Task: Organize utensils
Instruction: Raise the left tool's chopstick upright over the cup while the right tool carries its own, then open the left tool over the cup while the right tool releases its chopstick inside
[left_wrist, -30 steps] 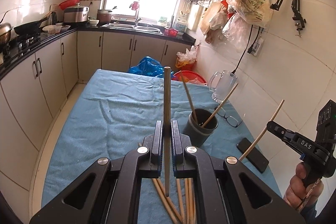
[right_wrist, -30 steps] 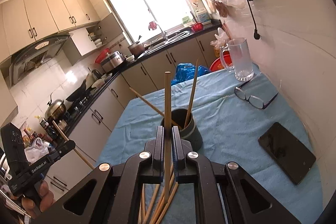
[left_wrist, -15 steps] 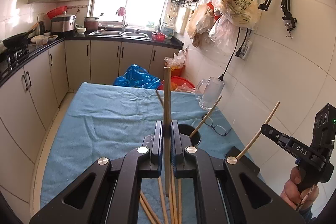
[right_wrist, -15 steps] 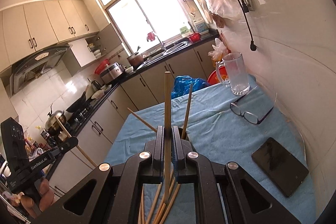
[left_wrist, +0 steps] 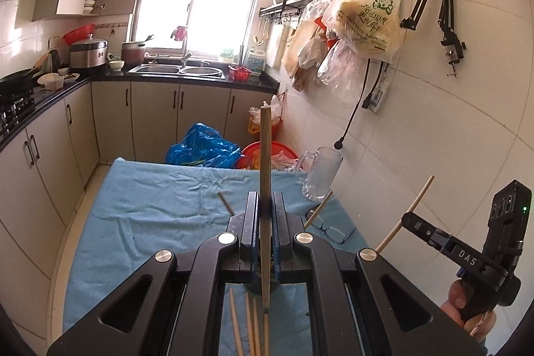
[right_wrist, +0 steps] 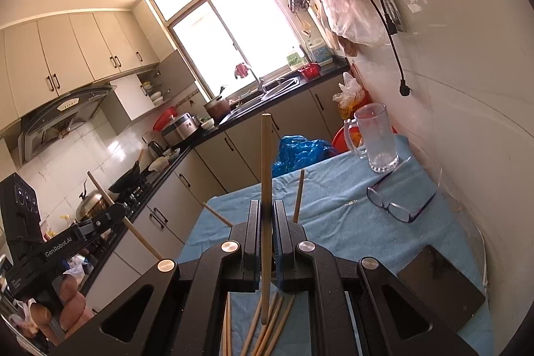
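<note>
Chopsticks are clenched upright, one in the left gripper point(left_wrist: 265, 236) and one in the right gripper point(right_wrist: 266, 239); loose chopsticks point(left_wrist: 248, 322) lie on the blue-clothed counter point(left_wrist: 150, 206) at lower centre; the holder is hidden behind the fingers, only two sticks point(right_wrist: 298, 196) rising past them; a misjudged drop could miss its mouth, or a thin stick could pivot in the grip.

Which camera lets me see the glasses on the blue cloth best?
The right wrist view. There the glasses lie in full sight on the blue cloth, near the glass mug. In the left wrist view the glasses are smaller, and the gripper's body hides part of them.
</note>
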Demonstrator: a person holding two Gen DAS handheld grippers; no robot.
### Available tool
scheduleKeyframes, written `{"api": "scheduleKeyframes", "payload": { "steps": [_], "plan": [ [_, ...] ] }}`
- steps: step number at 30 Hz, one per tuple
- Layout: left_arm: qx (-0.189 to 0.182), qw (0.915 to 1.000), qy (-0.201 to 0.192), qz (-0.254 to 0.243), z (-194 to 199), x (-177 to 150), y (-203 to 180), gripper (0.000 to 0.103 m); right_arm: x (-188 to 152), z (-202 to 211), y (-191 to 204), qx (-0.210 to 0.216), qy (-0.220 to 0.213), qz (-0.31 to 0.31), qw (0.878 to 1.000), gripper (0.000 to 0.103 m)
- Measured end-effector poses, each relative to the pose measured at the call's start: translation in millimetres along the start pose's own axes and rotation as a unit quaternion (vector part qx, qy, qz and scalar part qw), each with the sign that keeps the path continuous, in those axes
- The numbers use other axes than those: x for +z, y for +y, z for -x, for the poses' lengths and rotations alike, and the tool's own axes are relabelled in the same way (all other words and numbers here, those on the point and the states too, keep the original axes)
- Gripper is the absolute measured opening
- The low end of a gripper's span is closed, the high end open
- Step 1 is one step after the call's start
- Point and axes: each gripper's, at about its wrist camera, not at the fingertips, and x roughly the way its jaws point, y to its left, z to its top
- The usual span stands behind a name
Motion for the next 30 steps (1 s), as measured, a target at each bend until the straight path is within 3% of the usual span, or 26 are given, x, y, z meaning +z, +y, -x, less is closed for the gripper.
{"api": "scheduleKeyframes", "payload": {
  "steps": [15, 21, 30],
  "plan": [
    [-0.002, 0.9997, -0.016, 0.02, -46, 32, -10, 0.006, 37, -33, 1, -0.006, -0.021, -0.003, 1.0, 0.007],
    [0.002, 0.9994, 0.001, 0.034, -78, 20, -1, 0.006, 40, -59, -3, -0.023, -0.022, -0.003, 0.999, 0.007],
    [0.003, 0.9968, 0.051, 0.062, -116, -10, 24, 0.006, 19, -104, -22, -0.041, 0.031, -0.015, 0.999, 0.007]
  ]
}}
